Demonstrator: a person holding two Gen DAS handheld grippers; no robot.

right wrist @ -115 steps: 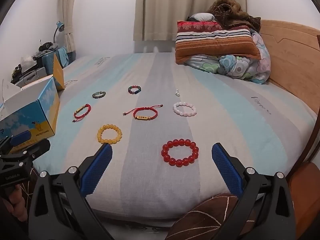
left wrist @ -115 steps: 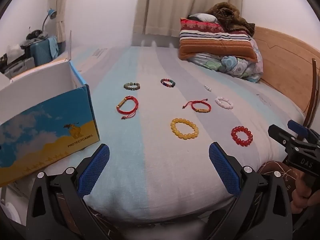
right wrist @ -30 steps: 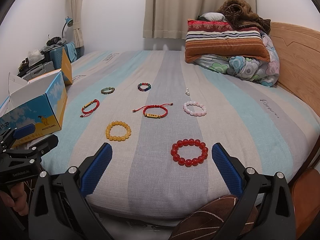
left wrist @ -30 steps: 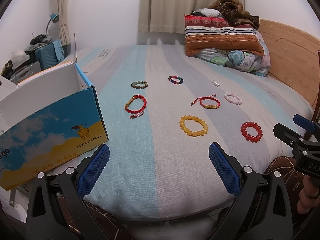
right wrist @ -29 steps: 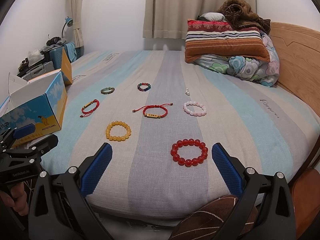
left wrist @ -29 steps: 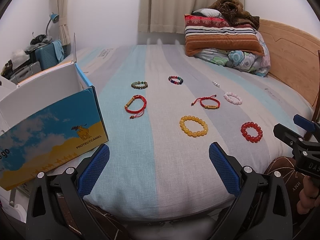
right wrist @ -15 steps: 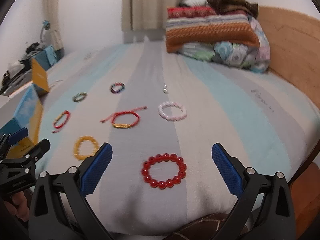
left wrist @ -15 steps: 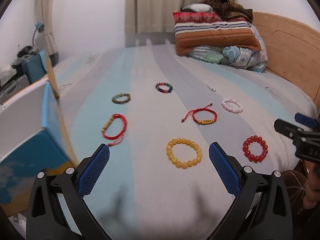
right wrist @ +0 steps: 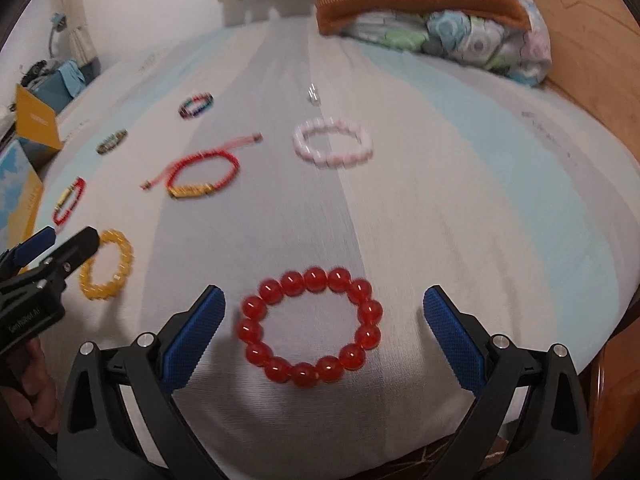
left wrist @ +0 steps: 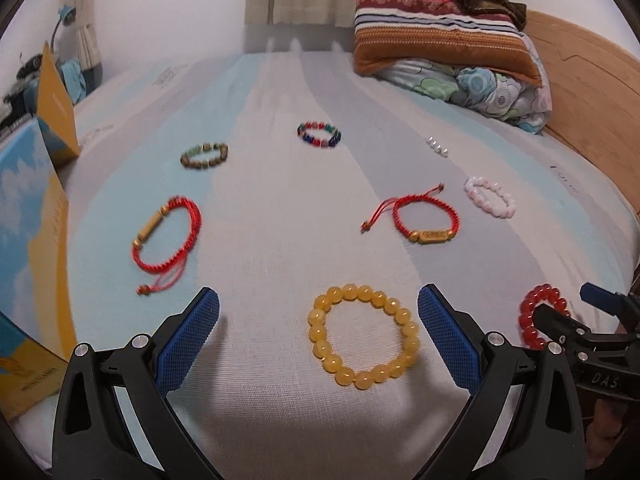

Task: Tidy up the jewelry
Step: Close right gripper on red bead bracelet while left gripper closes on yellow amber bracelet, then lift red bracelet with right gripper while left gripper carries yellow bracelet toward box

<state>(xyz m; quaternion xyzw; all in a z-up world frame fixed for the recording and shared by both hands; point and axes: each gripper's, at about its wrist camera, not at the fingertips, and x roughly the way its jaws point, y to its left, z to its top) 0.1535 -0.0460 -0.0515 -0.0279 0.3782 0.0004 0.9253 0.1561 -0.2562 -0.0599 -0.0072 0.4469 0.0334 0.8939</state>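
Blue-and-yellow cardboard box (left wrist: 28,264) at far left on striped bed sheet (left wrist: 280,208), left gripper (left wrist: 318,322) spread wide over yellow bead bracelet (left wrist: 363,336), right gripper (right wrist: 324,312) released, pads flanking red bead bracelet (right wrist: 309,326), neither bracelet grasped.
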